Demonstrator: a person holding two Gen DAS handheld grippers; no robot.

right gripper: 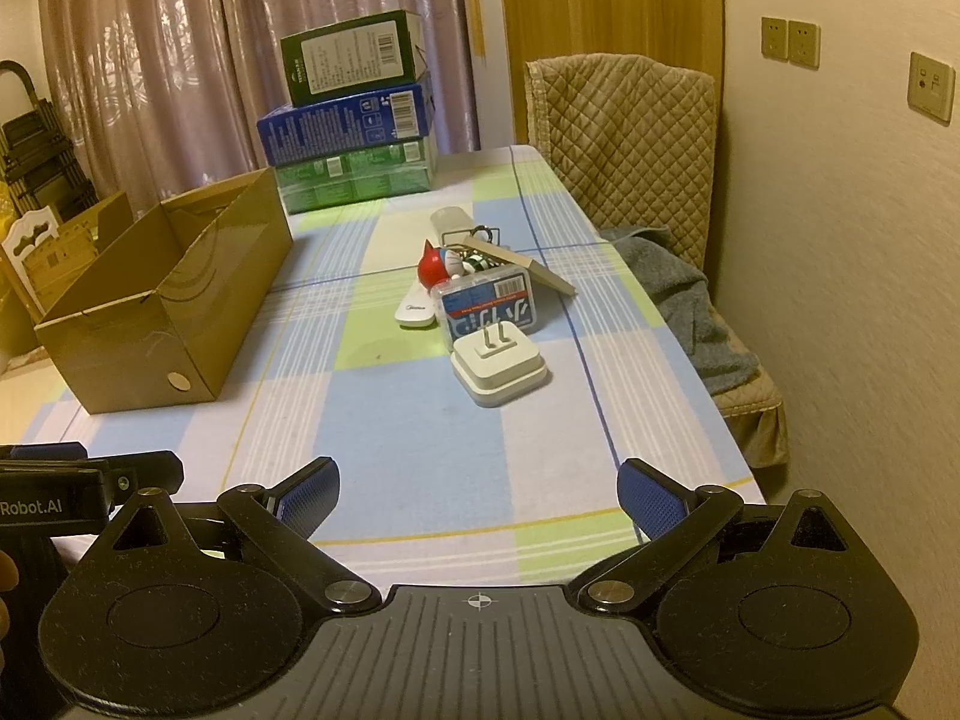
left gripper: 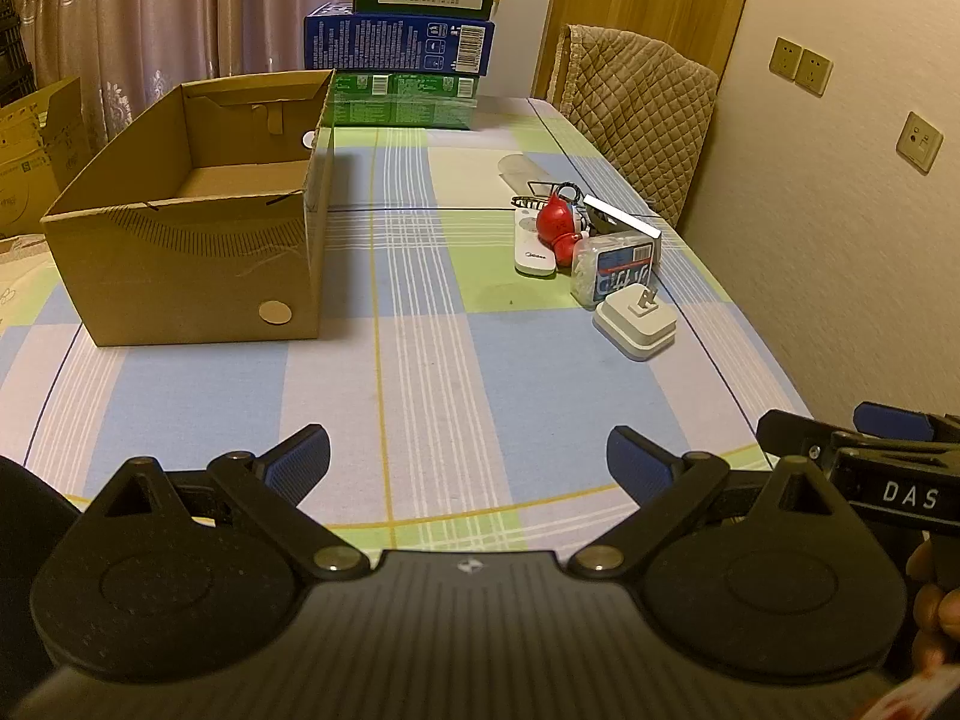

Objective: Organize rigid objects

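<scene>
Both of my tongs hang over the near edge of the checked tablecloth [right gripper: 420, 456], my left gripper [left gripper: 468, 456] and my right gripper [right gripper: 480, 492] each with jaws spread wide and holding nothing. Straight ahead of the right one, nearer to it than to the left, lies the white square plug adapter [right gripper: 500, 371] with its prongs up, front of a cluster running away from me; the open brown cardboard box [left gripper: 198, 228] stands well apart to the left. Behind the adapter, the clear plastic box with a blue label [right gripper: 487, 306], white remote [right gripper: 416, 313] and red toy figure [right gripper: 431, 269] overlap, and what lies further back I cannot make out.
</scene>
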